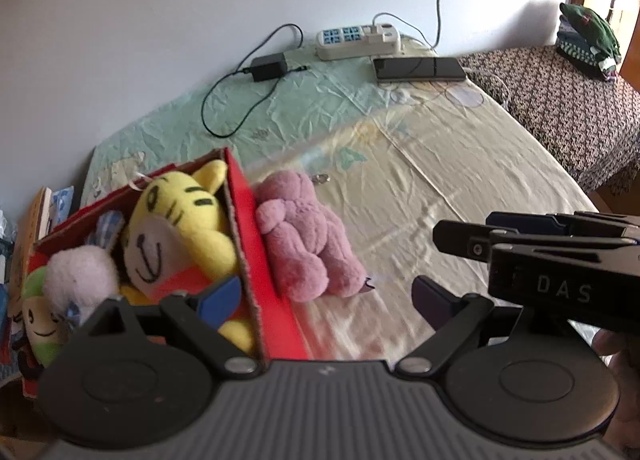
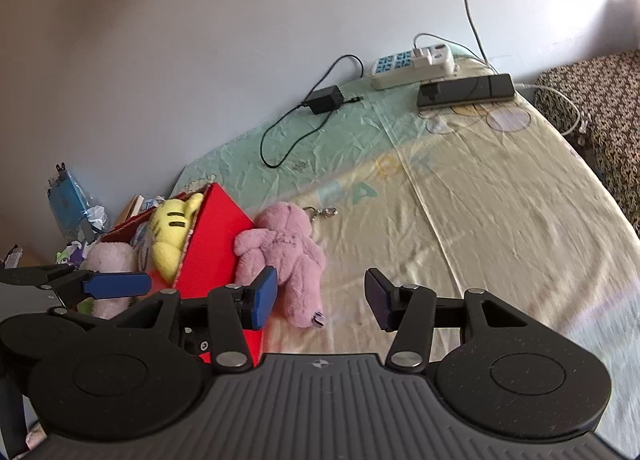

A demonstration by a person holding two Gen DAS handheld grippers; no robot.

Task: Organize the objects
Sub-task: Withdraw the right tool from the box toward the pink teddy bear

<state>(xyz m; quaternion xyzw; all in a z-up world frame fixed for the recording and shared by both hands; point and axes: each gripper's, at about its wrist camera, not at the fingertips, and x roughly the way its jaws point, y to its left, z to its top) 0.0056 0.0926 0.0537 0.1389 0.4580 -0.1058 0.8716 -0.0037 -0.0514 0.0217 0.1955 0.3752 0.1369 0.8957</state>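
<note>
A pink plush bear (image 1: 306,238) lies sprawled on the bed, touching the outer wall of the red box (image 1: 262,272). Inside the box sit a yellow tiger plush (image 1: 180,228) and a pale pink plush (image 1: 80,280).

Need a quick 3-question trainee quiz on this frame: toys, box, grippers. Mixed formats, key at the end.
1. True or false: the pink plush toy lies inside the red box.
2. Multiple choice: which toy sits in the box with its face showing in the left wrist view? A) yellow tiger plush B) a brown bear C) a blue robot
3. Short answer: is either the left gripper or the right gripper holding anything?

Key:
1. False. It lies on the bed sheet, right against the box's outer wall.
2. A
3. No. Both have their jaws apart with nothing between the pads.
</note>
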